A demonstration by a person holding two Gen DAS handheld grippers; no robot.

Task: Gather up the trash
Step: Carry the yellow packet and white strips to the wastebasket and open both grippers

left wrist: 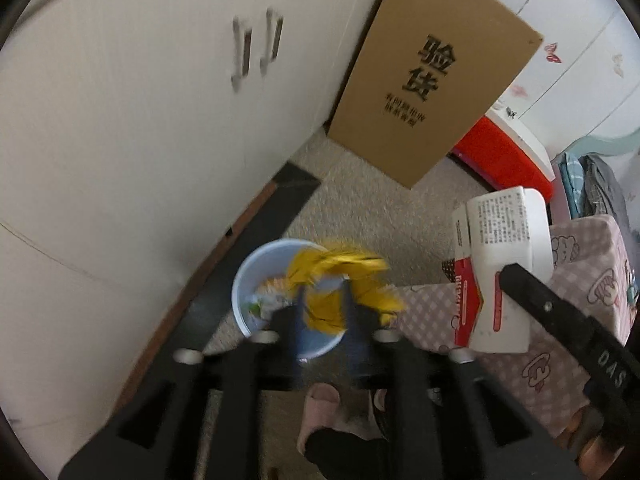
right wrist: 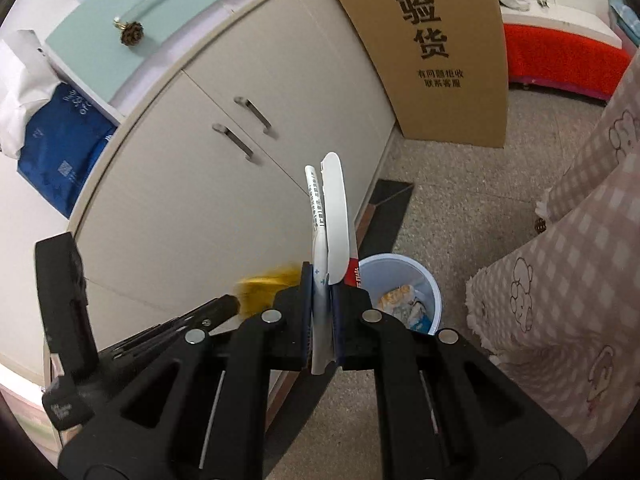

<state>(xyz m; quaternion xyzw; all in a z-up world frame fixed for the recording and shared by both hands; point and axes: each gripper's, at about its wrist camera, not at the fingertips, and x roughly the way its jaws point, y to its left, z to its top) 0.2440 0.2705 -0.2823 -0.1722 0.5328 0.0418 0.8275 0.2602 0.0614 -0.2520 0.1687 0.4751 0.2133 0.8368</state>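
The left gripper (left wrist: 322, 314) hangs above the white bin's (left wrist: 240, 280) rim, jaws apart around a yellow wrapper (left wrist: 340, 276); the right gripper (right wrist: 322, 320) clamps a flattened white carton (right wrist: 334, 216) beside the cabinet (right wrist: 208, 184); bare floor (right wrist: 460, 216) lies beyond the bin.

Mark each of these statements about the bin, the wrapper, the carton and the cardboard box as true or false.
1. The bin already holds some trash. True.
2. The right gripper is empty. False: its fingers are clamped on a flattened white carton.
3. The yellow wrapper is over the bin. True.
4. The cardboard box lies flat on the floor. False: it stands upright beside the white cabinet.
5. The bin is red. False: it is pale blue.
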